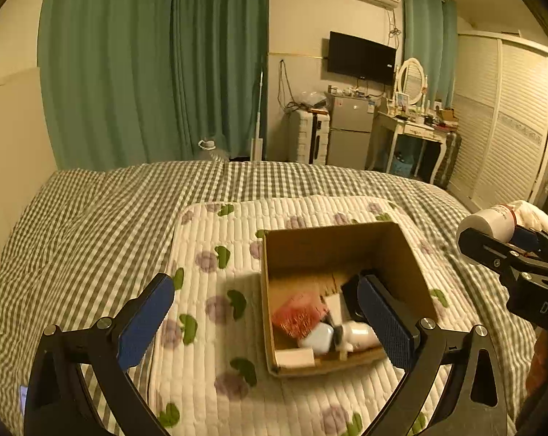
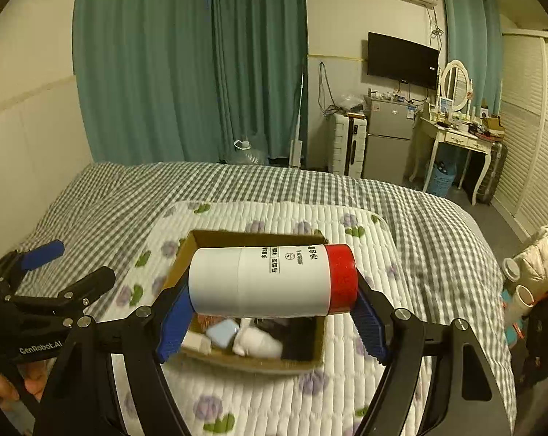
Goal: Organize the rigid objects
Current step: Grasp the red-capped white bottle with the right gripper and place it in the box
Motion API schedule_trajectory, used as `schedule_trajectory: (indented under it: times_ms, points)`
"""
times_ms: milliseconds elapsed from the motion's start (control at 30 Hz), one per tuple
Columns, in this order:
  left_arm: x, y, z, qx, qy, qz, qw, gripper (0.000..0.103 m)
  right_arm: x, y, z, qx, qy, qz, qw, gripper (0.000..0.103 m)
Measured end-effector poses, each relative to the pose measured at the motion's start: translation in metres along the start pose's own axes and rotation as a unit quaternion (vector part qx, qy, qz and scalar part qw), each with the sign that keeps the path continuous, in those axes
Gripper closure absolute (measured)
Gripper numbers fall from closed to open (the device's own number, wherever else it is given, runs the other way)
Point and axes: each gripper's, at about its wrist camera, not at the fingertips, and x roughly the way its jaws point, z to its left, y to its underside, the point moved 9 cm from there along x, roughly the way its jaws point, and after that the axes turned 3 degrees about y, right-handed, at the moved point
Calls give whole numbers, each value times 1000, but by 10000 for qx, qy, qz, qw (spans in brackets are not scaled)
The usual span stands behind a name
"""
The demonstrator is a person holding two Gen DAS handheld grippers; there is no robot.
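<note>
A white bottle (image 2: 270,279) with a red cap is held lying sideways between the blue pads of the right gripper (image 2: 274,312), at the centre of the right wrist view; its cap points toward the right of the frame. The bottle is raised above the cardboard box (image 2: 252,363), and the box's far wall is seen just behind it. In the left wrist view the same bottle (image 1: 492,221) is seen at the right edge, clamped in the right gripper (image 1: 499,239), well to the right of the box (image 1: 332,250).

The left gripper (image 1: 266,321) is spread wide and nothing is held in it. Its left pad (image 1: 146,319) is seen over the quilted mat (image 1: 215,279) at lower left, and its right pad (image 1: 383,323) lies in front of the box's right side. In the right wrist view the left gripper (image 2: 70,272) is seen at the left edge, apart from the box.

The box stands on the floral mat, which is spread on the checked bed cover (image 1: 92,210). Inside it, toward its near end, a red packet (image 1: 299,314), a pale blue case (image 1: 317,338), a small white bottle (image 1: 357,334) and a dark item (image 1: 350,296) are seen; the dark item cannot be identified.

Green curtains (image 1: 154,61) fill the upper left.
</note>
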Motion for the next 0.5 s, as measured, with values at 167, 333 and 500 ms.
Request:
schedule_trajectory:
  times_ms: [167,333,500]
  points:
    - [42,3,9,-27,-165,126,9998,0,56,3,6,-116,-43,241,9996,26]
    - [77,22,22,36,-377,290,9989,0,119,32,18,-16,-318,804,9963,26]
    - [99,34,34,13,-442,336,9985,0,162,58,29,9,-379,1127,9929,26]
